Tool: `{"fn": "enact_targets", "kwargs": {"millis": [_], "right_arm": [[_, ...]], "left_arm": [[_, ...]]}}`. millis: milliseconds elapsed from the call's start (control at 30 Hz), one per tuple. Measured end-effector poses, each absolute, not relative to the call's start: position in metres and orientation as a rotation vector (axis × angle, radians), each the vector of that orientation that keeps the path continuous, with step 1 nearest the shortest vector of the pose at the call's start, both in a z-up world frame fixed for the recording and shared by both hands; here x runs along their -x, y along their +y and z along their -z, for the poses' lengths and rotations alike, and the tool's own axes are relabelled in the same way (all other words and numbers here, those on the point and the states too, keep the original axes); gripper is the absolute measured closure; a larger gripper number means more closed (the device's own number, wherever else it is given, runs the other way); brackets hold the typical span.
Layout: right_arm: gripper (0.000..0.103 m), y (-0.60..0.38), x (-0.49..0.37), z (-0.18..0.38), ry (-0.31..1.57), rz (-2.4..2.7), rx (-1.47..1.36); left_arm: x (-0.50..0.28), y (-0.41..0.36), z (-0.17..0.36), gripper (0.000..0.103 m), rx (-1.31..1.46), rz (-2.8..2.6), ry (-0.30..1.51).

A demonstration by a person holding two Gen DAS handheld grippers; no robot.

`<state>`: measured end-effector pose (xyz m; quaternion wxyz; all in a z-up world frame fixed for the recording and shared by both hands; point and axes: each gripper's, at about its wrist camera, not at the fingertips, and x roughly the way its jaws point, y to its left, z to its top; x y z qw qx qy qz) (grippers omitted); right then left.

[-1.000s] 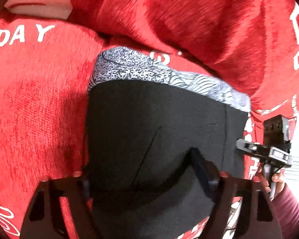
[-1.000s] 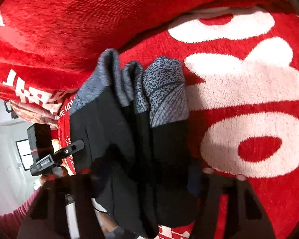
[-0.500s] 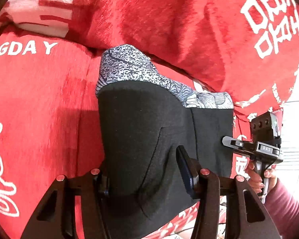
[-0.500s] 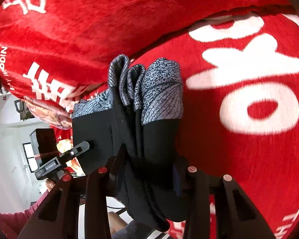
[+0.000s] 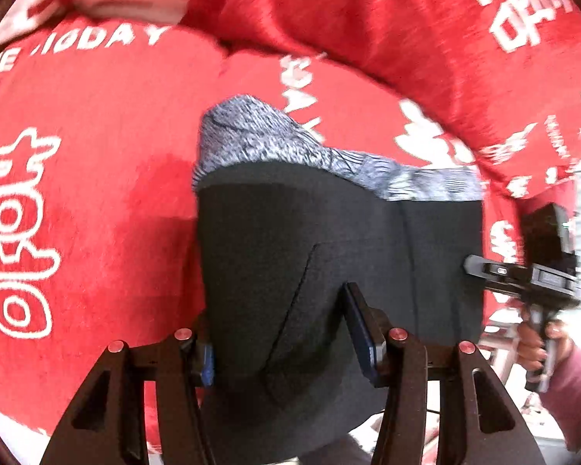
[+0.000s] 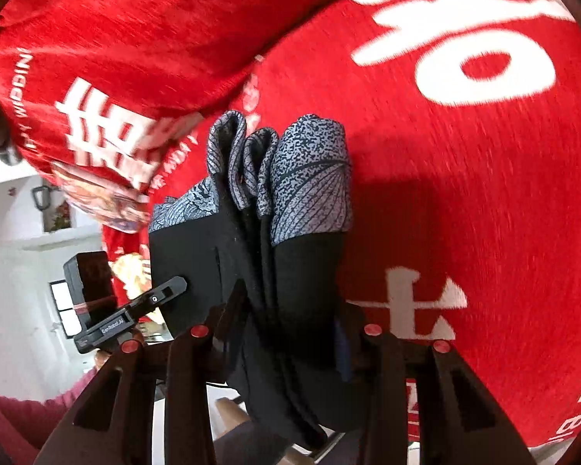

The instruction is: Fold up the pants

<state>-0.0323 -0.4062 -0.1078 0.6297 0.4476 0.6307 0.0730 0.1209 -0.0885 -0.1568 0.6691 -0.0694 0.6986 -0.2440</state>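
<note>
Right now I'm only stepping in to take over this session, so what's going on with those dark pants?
A person holds a gripper in each hand, and both are clamped on the black pants, which are bunched into layers. The left gripper grips one end, the right gripper the other, jaws pressed on the fabric. The patterned grey cuffs point toward the red blanket beneath.

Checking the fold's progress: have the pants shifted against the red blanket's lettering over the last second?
Yes. In the left wrist view the pants, clamped in both tongs, now sit lower and farther right of the white "DAY" lettering on the red blanket.
</note>
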Motion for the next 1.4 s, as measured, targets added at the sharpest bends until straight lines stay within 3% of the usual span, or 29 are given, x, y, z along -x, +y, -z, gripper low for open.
{"fn": "enact_targets", "kwargs": {"millis": [200,467,1033,1267,1400], "right_arm": [[0.047,-0.399,0.033,0.126,1.477,-0.081,-0.878],[0.038,-0.399,0.041,0.125,1.508,0.016,-0.783],[0.034,-0.409,0.071,0.076,1.585,0.116,-0.757],[0.019,-0.394,0.08,0.051,1.633,0.146,-0.596],[0.0,-0.381,0.078,0.036,1.617,0.151,-0.514]], "left_arm": [[-0.127,-0.077,0.17,0.017,0.073,0.428,1.525],[-0.125,-0.078,0.162,0.017,-0.006,0.375,1.509],[-0.061,-0.118,0.1,0.017,-0.259,0.287,1.507],[-0.039,-0.136,0.075,0.017,-0.255,0.232,1.497],[-0.03,-0.142,0.066,0.017,-0.283,0.225,1.496]]}}
